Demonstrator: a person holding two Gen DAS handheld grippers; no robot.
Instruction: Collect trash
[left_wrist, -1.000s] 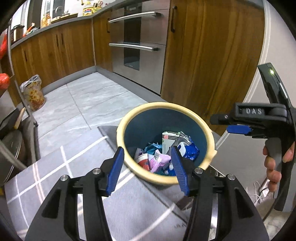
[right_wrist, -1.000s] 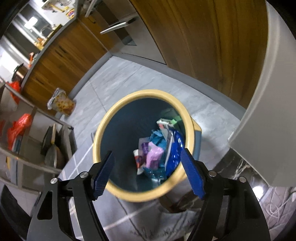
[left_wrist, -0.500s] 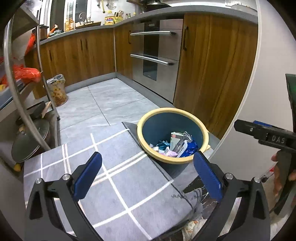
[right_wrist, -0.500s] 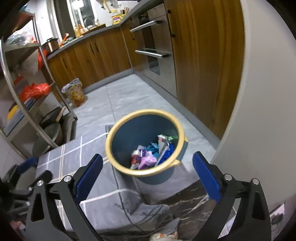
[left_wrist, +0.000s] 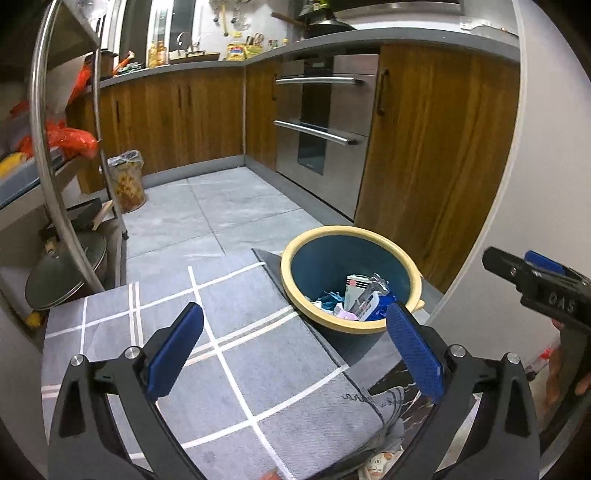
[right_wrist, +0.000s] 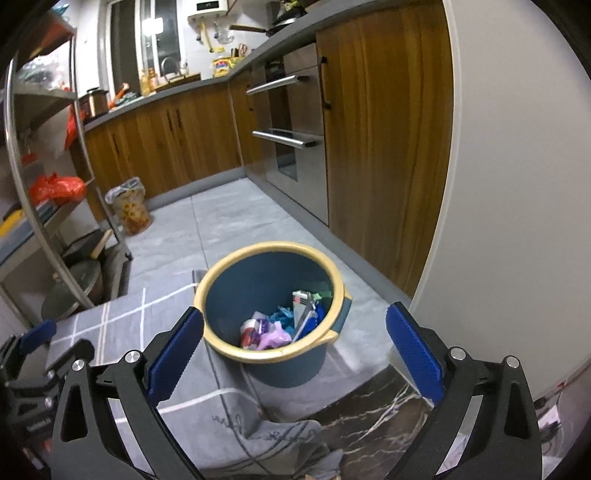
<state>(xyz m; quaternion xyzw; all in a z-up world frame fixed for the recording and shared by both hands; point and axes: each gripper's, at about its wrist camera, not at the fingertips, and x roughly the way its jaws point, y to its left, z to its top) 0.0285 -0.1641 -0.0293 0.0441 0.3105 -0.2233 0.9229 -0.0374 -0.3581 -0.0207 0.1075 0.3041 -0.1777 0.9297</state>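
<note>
We hold our left gripper and right gripper spread wide and empty, jaws just opened, above the grey cloth; the trash lies in the bucket at twelve o'clock, seemingly already dropped.

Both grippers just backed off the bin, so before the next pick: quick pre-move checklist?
1. Left gripper open, nothing between the pads: ok; jaws have just been opening.
2. Right gripper open and empty: ok; also just opened.
3. Trash lying inside the bin: ok.
4. Bin upright on the floor, beside the grey cloth: ok.
5. Grippers apart from each other and from the bin: ok.
6. More loose trash left to pick up: cannot tell; something pale peeks out under the cloth's near edge, too little visible.
</note>
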